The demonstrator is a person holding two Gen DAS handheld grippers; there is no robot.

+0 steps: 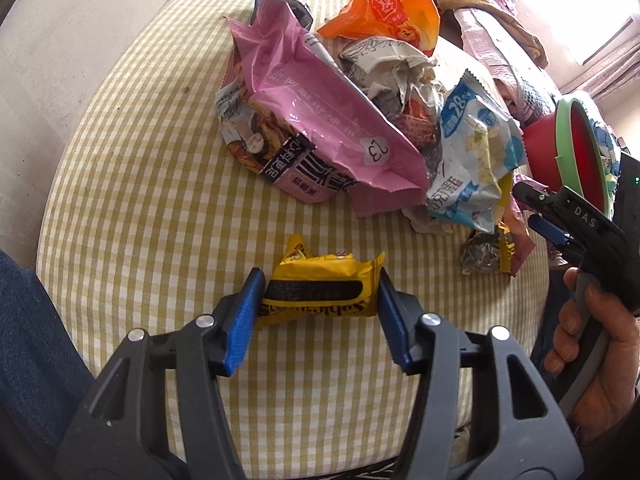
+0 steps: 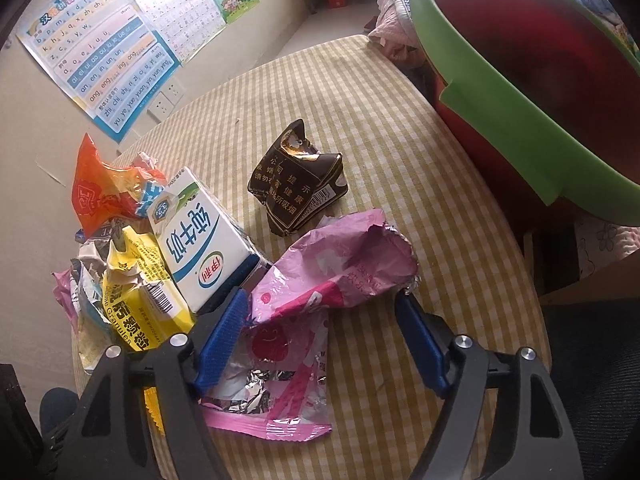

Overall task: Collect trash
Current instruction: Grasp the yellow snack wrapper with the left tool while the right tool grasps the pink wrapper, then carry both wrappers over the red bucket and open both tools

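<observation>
the left gripper [image 1: 320,298] has its blue pads against both ends of a yellow wrapper [image 1: 320,288] lying alone on the checked bench [image 1: 140,200], apart from the pile, so easy to take. the right gripper [image 2: 324,328] stands wide around a pink foil wrapper [image 2: 320,288], not pressing yet. the green-rimmed bin [image 2: 520,128] waits beside the bench edge.
</observation>
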